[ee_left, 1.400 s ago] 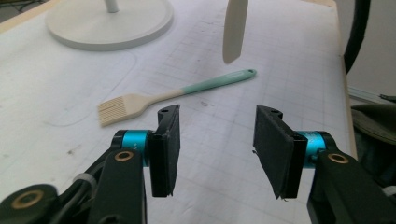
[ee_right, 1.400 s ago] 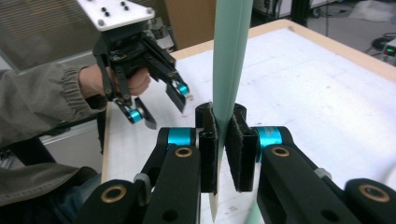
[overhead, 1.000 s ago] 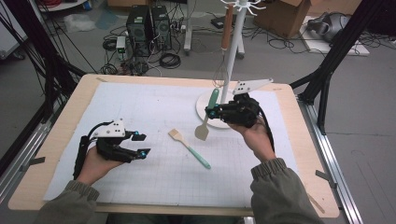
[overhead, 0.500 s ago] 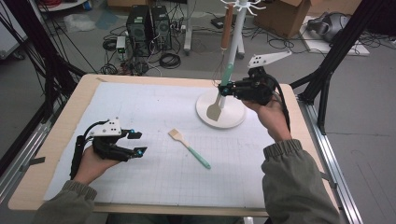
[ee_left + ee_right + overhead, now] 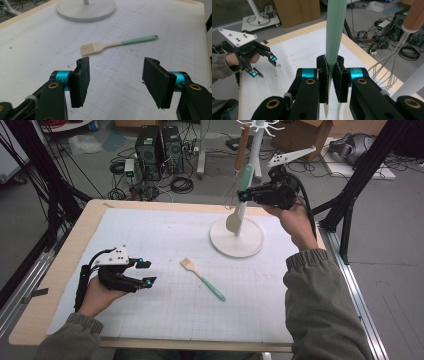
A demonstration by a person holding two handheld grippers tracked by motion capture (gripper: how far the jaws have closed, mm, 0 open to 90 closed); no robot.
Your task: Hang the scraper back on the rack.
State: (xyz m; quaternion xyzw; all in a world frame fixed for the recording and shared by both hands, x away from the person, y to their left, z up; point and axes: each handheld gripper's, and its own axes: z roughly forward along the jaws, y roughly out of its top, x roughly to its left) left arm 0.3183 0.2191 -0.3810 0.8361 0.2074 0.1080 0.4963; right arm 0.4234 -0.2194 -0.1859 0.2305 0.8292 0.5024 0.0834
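- High view: the right gripper (image 5: pixel 244 196) sits in the upper right of the frame, raised above the table (image 5: pixel 65 265), its jaws clamped on the mint-green handle of a spatula (image 5: pixel 241 195).
- The spatula hangs nearly upright, its cream blade at the bottom, over the round white base (image 5: pixel 245 242) of a stand whose pole (image 5: pixel 256 142) rises to the top edge of the frame.
- A whisk (image 5: pixel 239 157) with a wooden handle hangs just left of the pole, close above the held spatula.
- Right gripper view: both black pads press flat on the green handle at centre frame, and the whisk's wires fan out at the right.
- The left gripper (image 5: pixel 145 272) rests low in the lower left of the high view, held in the person's hand; its jaws stand apart with nothing between them.
- Left gripper view: a pastry brush (image 5: pixel 117 45) with cream bristles and a mint handle lies flat on the white gridded mat (image 5: pixel 37 45), beyond the jaws and well apart from them, the stand's base at the top of the frame.
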